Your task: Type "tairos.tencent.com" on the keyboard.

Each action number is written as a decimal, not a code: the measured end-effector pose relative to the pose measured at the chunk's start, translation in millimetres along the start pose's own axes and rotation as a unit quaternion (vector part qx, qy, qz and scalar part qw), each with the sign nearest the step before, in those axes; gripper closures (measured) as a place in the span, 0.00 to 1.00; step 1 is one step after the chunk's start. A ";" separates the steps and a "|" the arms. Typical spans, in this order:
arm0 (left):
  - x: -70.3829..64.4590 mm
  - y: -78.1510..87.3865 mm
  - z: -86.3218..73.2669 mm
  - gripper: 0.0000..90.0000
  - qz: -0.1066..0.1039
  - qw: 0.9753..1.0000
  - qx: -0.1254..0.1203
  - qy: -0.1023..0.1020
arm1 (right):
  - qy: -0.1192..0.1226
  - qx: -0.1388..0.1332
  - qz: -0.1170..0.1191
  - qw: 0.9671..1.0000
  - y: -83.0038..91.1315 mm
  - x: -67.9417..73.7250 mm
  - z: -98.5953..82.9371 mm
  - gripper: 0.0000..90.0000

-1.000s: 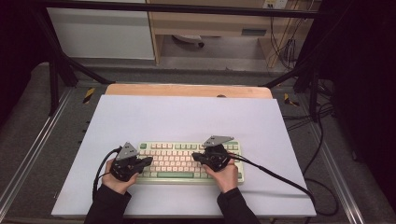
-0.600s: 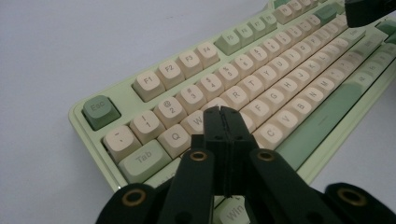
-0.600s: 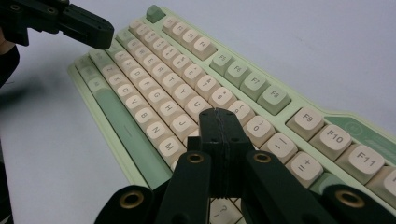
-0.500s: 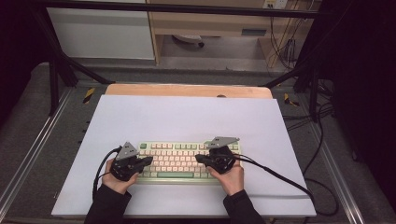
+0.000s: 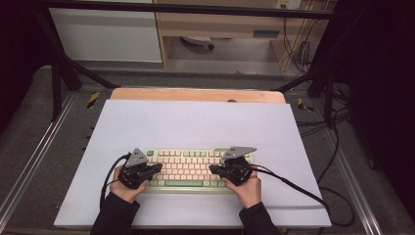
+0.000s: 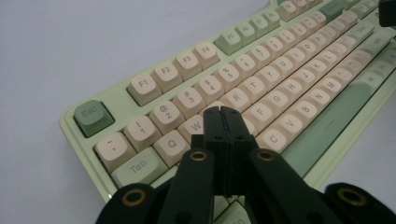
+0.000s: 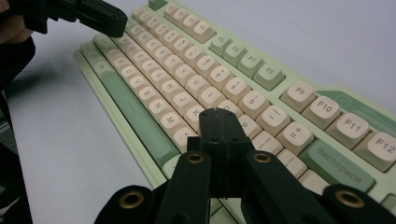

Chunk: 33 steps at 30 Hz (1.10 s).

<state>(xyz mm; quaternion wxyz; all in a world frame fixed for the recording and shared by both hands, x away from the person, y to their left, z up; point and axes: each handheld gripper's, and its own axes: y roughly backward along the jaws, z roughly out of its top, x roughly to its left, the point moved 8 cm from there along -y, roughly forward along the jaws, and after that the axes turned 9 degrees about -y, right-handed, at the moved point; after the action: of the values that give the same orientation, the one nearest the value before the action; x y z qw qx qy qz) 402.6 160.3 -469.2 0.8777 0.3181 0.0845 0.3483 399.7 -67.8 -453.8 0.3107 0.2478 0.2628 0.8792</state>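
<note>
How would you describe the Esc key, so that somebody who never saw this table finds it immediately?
On the white table lies a pale green keyboard. Go to its top row, at the corner on the person's left. There sits the Esc key, dark green and standing alone, while the F keys beside it are cream.

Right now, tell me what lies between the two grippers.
In the high view, the middle rows of the keyboard span the stretch between the left gripper and the right gripper: cream keys and the green space bar, nothing else.
</note>
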 end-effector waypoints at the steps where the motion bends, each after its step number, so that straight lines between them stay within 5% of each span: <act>1: -0.6 -1.1 0.1 1.00 0.000 1.000 0.001 -0.001 | 0.001 0.000 -0.001 1.000 0.6 -0.5 -0.8 1.00; 33: -5.2 -13.6 -4.5 1.00 -0.005 1.000 0.016 -0.011 | 0.000 0.000 0.005 1.000 2.4 0.0 -10.8 1.00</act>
<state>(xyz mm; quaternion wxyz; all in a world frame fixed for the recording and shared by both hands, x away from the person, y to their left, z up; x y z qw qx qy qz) 404.7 151.5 -481.5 0.8751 0.3352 0.0818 0.3392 392.2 -72.8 -460.3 0.3063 0.2492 0.2614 0.8808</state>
